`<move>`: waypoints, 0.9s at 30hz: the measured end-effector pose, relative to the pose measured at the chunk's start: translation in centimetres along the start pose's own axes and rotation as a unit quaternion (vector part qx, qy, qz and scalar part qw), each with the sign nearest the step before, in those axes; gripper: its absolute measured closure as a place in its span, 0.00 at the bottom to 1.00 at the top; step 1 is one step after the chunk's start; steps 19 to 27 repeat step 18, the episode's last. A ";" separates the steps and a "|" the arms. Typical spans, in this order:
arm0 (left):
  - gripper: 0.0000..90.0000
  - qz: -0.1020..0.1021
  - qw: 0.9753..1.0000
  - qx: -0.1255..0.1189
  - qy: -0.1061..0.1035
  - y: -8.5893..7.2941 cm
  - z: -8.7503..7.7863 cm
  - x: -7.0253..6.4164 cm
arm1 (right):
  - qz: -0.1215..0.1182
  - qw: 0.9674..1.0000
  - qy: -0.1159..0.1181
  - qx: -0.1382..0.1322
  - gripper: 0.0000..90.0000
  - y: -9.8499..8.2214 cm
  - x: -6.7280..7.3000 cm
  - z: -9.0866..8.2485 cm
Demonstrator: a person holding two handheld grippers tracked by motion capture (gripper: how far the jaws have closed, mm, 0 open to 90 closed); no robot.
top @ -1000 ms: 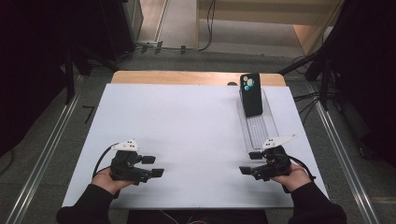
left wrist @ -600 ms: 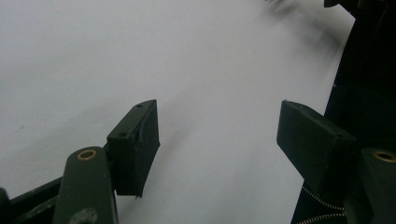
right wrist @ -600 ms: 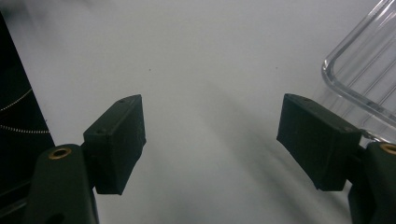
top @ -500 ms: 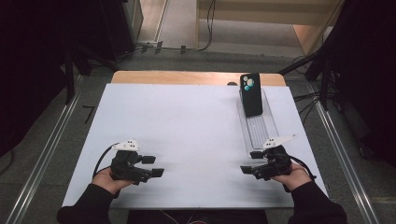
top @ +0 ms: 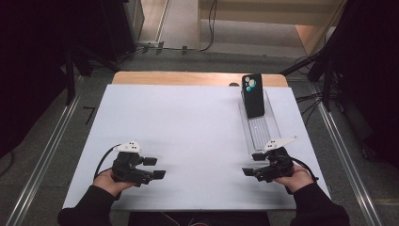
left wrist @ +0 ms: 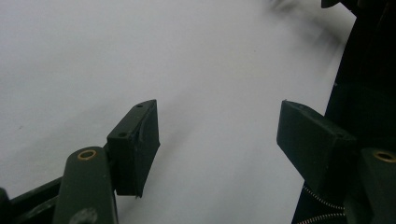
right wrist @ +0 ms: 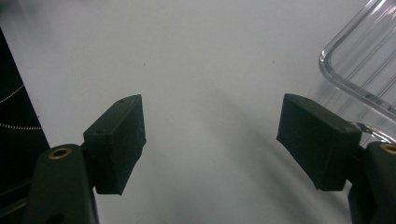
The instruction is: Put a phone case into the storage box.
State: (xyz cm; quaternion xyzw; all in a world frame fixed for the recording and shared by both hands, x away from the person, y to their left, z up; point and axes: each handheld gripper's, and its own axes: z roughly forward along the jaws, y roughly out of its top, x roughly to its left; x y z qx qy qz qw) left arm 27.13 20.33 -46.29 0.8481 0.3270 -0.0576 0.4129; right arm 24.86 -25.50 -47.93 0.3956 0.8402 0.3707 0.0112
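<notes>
A dark phone (top: 252, 95) with teal camera rings lies on the far end of a clear plastic tray (top: 261, 132) at the right of the white table top (top: 188, 127). My left gripper (top: 154, 167) rests low at the front left, held by a hand, jaws wide apart with nothing between them. Over bare white surface my left gripper (left wrist: 217, 140) stands open. My right gripper (top: 253, 165) sits at the front right, just in front of the tray's near end. It is open and empty (right wrist: 210, 135), with the tray's rounded corner (right wrist: 355, 70) to its upper right.
Beyond the white top a wooden table edge (top: 188, 77) runs along the far side. Metal rails (top: 42, 160) flank the table on the floor. Cables and dark stands crowd the right side (top: 324, 80). The table's front edge (left wrist: 336, 84) is close beside my left gripper.
</notes>
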 end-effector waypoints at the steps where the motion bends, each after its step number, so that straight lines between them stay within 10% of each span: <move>1: 0.34 0.000 1.000 0.000 0.000 0.0 0.0 0.0 | 0.000 1.000 0.000 0.000 0.24 0.0 0.0 0.0; 27: 0.34 0.001 1.000 0.000 -0.001 0.0 0.0 0.0 | 0.000 1.000 -0.003 0.002 0.24 0.0 -0.1 0.0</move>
